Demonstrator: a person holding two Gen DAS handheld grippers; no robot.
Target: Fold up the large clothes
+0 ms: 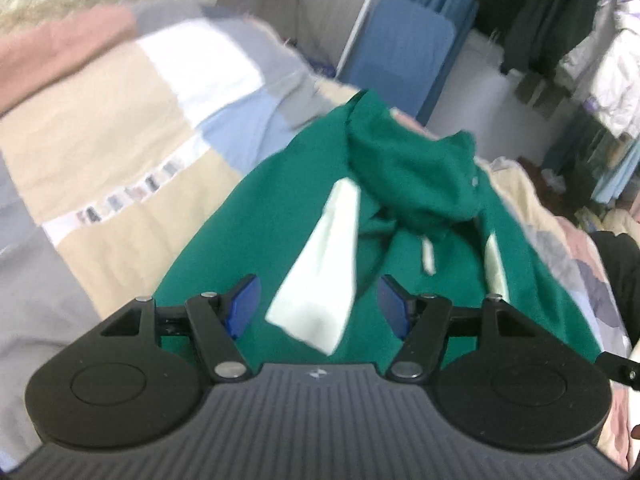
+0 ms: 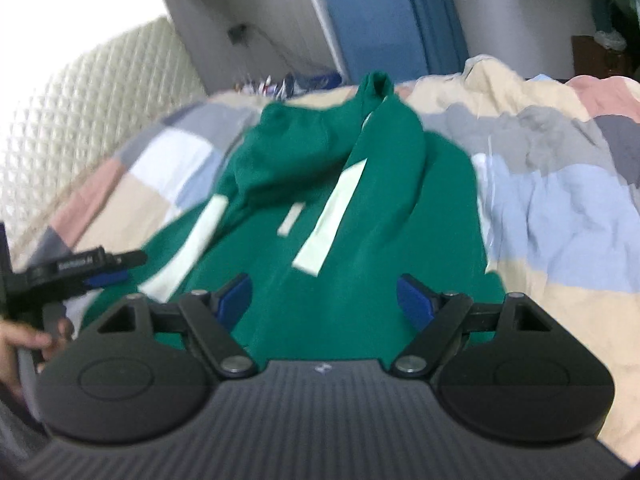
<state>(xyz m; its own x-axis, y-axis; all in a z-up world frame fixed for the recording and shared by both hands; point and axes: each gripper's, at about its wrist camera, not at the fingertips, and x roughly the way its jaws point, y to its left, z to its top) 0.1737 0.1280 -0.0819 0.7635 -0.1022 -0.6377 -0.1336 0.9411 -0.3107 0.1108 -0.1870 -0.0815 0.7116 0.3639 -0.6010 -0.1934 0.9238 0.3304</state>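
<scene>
A green hooded garment (image 1: pixel 280 216) with pale stripes (image 1: pixel 320 272) lies partly bunched on a patchwork bedspread (image 1: pixel 120 140); its hood (image 1: pixel 404 164) is crumpled at the far end. My left gripper (image 1: pixel 319 304) hovers over the garment's near part, open, with a pale stripe showing below the gap. In the right wrist view the same garment (image 2: pixel 372 216) spreads ahead, and my right gripper (image 2: pixel 325 300) stands open above its near edge, holding nothing. The left gripper (image 2: pixel 116 270) also shows at the left edge of that view, held by a hand (image 2: pixel 20 340).
A quilted pale headboard (image 2: pixel 80 100) stands behind the bed. A blue upright panel (image 2: pixel 376 28) and blue curtain are beyond the far side. Dark and light clothes hang on a rack (image 1: pixel 580 40) at the right. The bedspread (image 2: pixel 560 200) is rumpled to the right of the garment.
</scene>
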